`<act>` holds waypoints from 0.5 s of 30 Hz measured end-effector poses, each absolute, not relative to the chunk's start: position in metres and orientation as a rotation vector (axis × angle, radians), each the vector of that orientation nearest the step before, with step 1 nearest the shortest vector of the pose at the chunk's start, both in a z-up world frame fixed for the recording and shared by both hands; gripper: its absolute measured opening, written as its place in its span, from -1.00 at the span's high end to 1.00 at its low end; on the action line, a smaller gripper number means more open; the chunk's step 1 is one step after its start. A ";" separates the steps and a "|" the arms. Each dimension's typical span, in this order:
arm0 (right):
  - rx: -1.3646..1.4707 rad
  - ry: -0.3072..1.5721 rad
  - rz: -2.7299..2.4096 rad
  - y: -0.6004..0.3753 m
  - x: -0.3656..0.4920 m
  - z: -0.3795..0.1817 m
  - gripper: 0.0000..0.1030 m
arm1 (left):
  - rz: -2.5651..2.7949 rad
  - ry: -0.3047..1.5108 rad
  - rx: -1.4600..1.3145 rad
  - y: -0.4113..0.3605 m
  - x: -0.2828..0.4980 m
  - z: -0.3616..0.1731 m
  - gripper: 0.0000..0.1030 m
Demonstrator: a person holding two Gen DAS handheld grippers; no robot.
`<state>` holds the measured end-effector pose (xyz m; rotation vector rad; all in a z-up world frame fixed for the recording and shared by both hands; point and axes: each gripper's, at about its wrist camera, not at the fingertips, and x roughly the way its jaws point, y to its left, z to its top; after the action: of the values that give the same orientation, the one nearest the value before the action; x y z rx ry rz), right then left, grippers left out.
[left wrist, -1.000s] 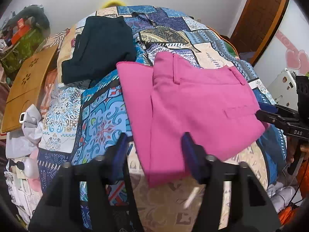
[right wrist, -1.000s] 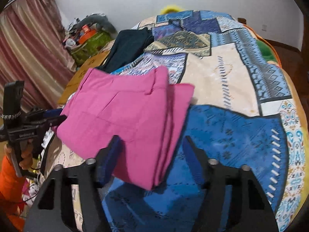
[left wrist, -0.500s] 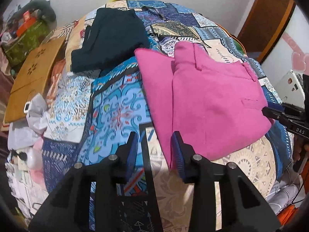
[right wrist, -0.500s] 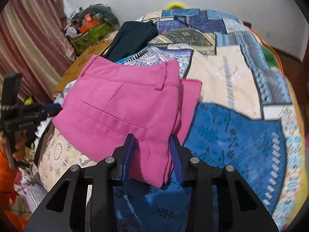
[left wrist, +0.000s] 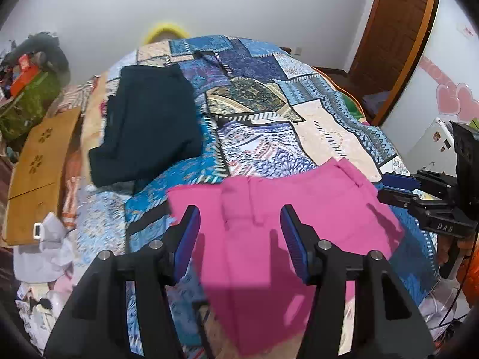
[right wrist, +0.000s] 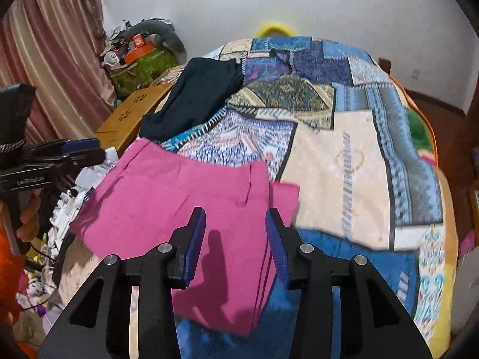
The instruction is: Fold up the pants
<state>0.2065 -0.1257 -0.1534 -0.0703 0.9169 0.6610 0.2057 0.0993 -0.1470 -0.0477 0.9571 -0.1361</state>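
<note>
Lying folded on the bed, both claws apart above the pants

Lying flat near the foot of the bed (left wrist: 323, 131), the pink pants (left wrist: 269, 239) are folded into a compact stack, with the waistband and its belt loops toward the far side and layered edges showing along one side in the right wrist view (right wrist: 191, 209). A single flap of pink cloth sticks out past the stack on the side toward the beige patch of the quilt.

The left claw (left wrist: 239, 239) hangs over the pants with its blue pads spread wide and nothing between them; its shadow falls on the pink cloth. The right claw (right wrist: 236, 242) also stands above the pants, its pads parted to a middling gap, gripping nothing. Each claw shows at the edge of the other's view, just beside the pants' outer edge; whether either touches the cloth there cannot be told.

A dark garment (left wrist: 146, 128) lies folded farther up the patchwork quilt (right wrist: 359, 179), well apart from the pants. Beside the bed stands a wooden board (left wrist: 39, 161) with cut-out flowers, with clutter around it, a pink curtain (right wrist: 54, 59) behind, and a brown door (left wrist: 395, 39) on the other side
</note>
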 end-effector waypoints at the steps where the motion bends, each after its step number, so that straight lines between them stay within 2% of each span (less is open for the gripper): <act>1: -0.079 0.911 0.665 -0.122 0.210 -0.153 0.26 | -0.147 0.969 -0.049 0.097 0.213 -0.151 -0.06; 2: -0.087 0.908 0.666 -0.120 0.213 -0.153 0.26 | -0.153 0.981 -0.045 0.094 0.219 -0.155 -0.02; 4: -0.105 0.903 0.669 -0.115 0.219 -0.156 0.26 | -0.156 1.005 -0.029 0.088 0.228 -0.163 0.42; 6: -0.128 0.908 0.678 -0.110 0.224 -0.161 0.33 | -0.149 1.020 -0.007 0.084 0.232 -0.171 0.58; 9: -0.199 0.919 0.690 -0.100 0.228 -0.172 0.76 | -0.118 1.030 0.026 0.083 0.235 -0.184 0.67; 15: -0.214 0.959 0.670 -0.100 0.235 -0.194 0.80 | -0.087 1.046 0.025 0.093 0.234 -0.202 0.60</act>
<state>0.2353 -0.0998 -0.1942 -0.2143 0.9586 0.6699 0.2340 0.0935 -0.2022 0.0252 1.0457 -0.0871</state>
